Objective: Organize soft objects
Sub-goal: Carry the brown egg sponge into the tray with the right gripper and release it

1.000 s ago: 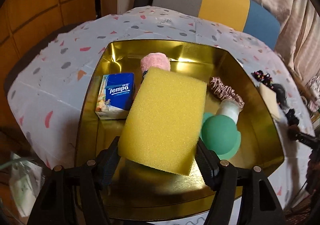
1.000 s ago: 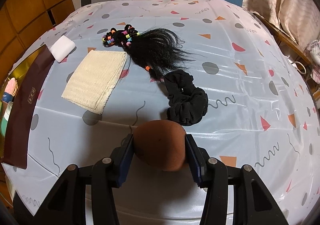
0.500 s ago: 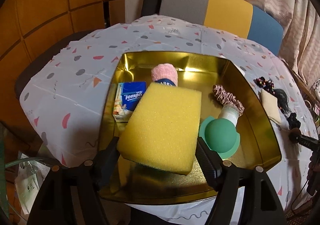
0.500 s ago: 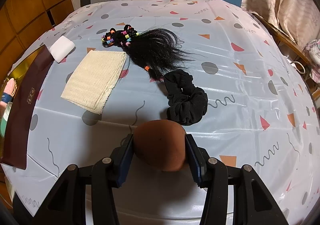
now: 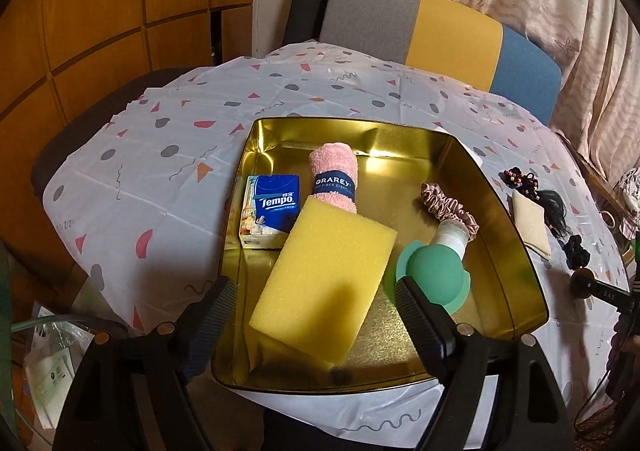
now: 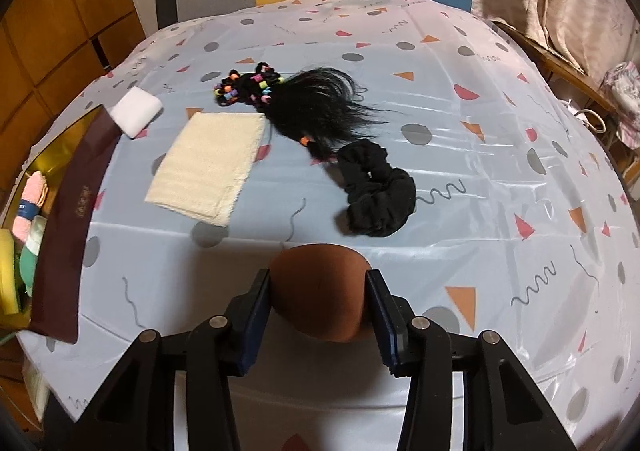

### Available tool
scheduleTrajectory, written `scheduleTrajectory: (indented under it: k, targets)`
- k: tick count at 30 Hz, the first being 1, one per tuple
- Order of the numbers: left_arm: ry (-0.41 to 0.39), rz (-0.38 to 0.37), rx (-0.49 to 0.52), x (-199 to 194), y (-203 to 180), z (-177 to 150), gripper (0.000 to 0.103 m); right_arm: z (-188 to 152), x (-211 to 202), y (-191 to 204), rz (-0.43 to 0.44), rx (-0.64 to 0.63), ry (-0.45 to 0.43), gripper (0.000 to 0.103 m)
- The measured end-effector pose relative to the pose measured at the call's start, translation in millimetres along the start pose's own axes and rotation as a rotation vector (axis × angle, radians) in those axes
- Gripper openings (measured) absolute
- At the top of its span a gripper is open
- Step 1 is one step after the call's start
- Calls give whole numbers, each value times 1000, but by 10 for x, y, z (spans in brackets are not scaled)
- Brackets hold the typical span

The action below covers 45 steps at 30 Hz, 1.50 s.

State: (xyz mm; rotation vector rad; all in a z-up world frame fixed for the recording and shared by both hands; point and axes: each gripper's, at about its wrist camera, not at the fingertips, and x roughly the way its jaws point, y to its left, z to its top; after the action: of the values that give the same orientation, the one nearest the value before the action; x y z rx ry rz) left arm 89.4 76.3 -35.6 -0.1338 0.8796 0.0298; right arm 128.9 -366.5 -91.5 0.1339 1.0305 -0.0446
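**Left tool lets go of sponge, right tool grips brown pad**

Left tool [image 5: 316,315]: jaws wide and opening, pads clear of the yellow sponge [image 5: 324,271], which lies flat-ish in the gold tin [image 5: 516,263], its far end leaning on the pink towel roll [image 5: 334,179]. Right tool [image 6: 318,303]: narrower, closing slightly, pads pressed on both sides of a brown rounded pad [image 6: 318,287], held over the worktop [image 6: 480,155].

Writing: tissue pack [image 5: 270,211] reads "Tempo"; towel's blue band reads "GRAREY", smaller line under it too small to read. Gold mark on tin's dark outer wall, seen in right view, unreadable.

Also in tin: green puff w/ white holder [image 5: 432,271], pink scrunchie [image 5: 448,207] against right wall. Sponge fills the middle; bare floor left only at near edge.

On worktop, right view: black scrunchie [image 6: 378,191] just beyond brown pad, black hairpiece [image 6: 316,111] touching beaded hair ties [image 6: 248,87], cream cloth [image 6: 212,163], white block [image 6: 136,117] near tin corner. Right half of worktop bare. Chair [image 5: 440,31] beyond far edge.
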Motion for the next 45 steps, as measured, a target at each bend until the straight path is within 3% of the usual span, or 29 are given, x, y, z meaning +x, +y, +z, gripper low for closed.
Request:
scheduleTrajectory:
  k: [10, 17, 23, 29, 36, 41, 45]
  targets:
    - [-19, -26, -35, -97, 110, -15, 83, -87, -94, 226, 102, 8, 4, 47]
    - [-26, -37, -34, -144, 138, -23, 83, 50, -270, 579, 207, -15, -52, 47]
    - [-19, -61, -68, -154, 209, 12, 82, 347, -493, 1385, 344, -152, -112, 47]
    - [-13, -92, -113, -156, 317, 32, 82, 625, -470, 2348, 453, -283, -107, 49]
    - [-7, -96, -103, -157, 389, 66, 79, 678, 103, 3171, 406, -401, 15, 53]
    - [8, -80, -115, -118, 475, 86, 79, 606, 460, 3352, 372, -424, 90, 62]
    - [16, -68, -104, -104, 457, 99, 79, 575, 454, 3345, 375, -432, 73, 67]
